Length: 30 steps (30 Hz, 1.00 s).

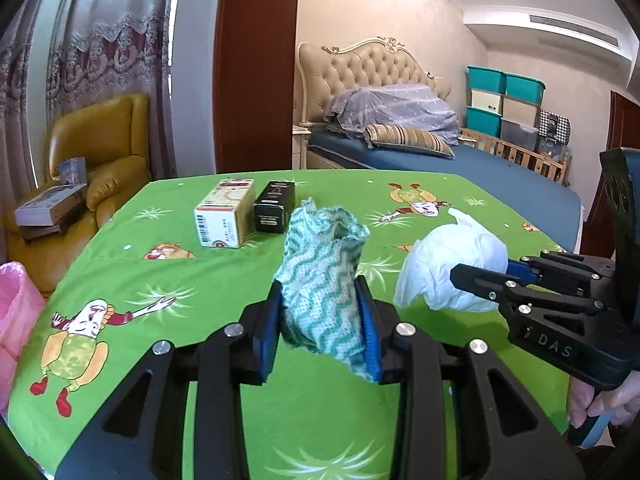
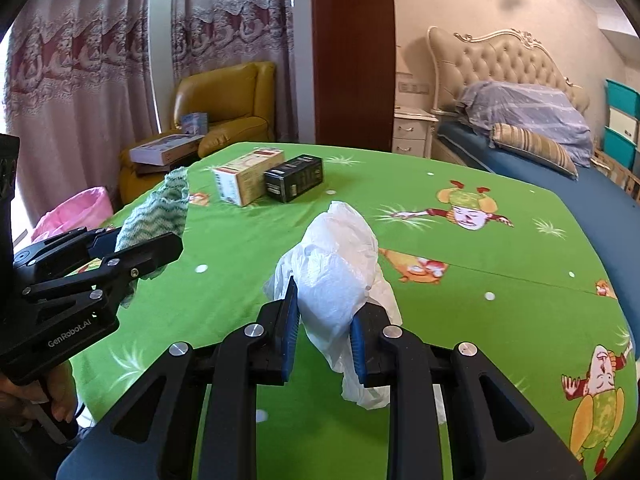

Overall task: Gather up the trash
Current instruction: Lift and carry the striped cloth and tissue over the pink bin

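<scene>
Gripping soft rag [image 1: 320,280] in left claw [image 1: 320,334] | right claw [image 2: 325,334] pinching light crumpled bag [image 2: 340,272], slippery | clamp the bunched middle.

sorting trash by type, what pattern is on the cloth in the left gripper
Green and white wavy zigzag stripes on the cloth, clearest in the left wrist view.

A bedroom: lace curtains [image 2: 92,52] at 10 o'clock, a yellow armchair [image 2: 224,96] at 11, a tufted headboard [image 2: 496,60] and blue bed [image 1: 440,160] at 2, beige walls [image 1: 400,8], daylight from the left
</scene>
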Motion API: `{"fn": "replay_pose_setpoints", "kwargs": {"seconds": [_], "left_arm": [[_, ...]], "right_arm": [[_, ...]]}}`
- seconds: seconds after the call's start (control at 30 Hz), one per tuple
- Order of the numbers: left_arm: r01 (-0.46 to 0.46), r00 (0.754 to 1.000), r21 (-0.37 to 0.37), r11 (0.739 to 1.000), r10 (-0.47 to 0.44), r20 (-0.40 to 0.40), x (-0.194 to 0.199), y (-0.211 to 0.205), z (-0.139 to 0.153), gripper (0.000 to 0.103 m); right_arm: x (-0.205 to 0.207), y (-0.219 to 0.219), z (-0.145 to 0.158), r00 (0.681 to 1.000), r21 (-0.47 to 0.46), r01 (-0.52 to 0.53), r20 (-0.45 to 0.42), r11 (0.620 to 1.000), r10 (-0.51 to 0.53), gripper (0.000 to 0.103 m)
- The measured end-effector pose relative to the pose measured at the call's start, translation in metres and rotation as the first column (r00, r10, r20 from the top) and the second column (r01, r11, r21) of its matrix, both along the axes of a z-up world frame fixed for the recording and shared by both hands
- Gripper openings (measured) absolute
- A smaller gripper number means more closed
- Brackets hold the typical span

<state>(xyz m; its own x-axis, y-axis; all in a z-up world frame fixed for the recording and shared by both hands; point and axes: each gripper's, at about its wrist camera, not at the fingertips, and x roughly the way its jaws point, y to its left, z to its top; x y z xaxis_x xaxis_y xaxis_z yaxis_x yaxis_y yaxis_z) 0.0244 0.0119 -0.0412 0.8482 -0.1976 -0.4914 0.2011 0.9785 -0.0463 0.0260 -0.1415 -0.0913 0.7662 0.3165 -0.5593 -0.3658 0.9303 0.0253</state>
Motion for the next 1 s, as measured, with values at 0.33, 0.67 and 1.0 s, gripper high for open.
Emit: {"fn": "replay_pose_setpoints", "kwargs": {"seconds": [0.33, 0.67, 1.0], "left_arm": [[-0.036, 0.999, 0.003, 0.999, 0.036, 0.016, -0.014, 0.015, 0.003, 0.035], [-0.117, 0.992, 0.008, 0.993, 0.116, 0.051, -0.034, 0.051, 0.015, 0.035], [-0.223, 0.972, -0.013, 0.975, 0.224, 0.072, -0.055, 0.112, 0.034, 0.035]], "right_arm": [[-0.005, 0.029, 0.012, 0.997, -0.008, -0.072, 0.017, 0.997, 0.072, 0.023], [-0.003, 0.074, 0.033, 0.981, -0.017, -0.186, 0.058, 0.982, 0.187, 0.023], [0.006, 0.131, 0.044, 0.945, -0.006, -0.319, 0.071, 0.948, 0.319, 0.023]]}}
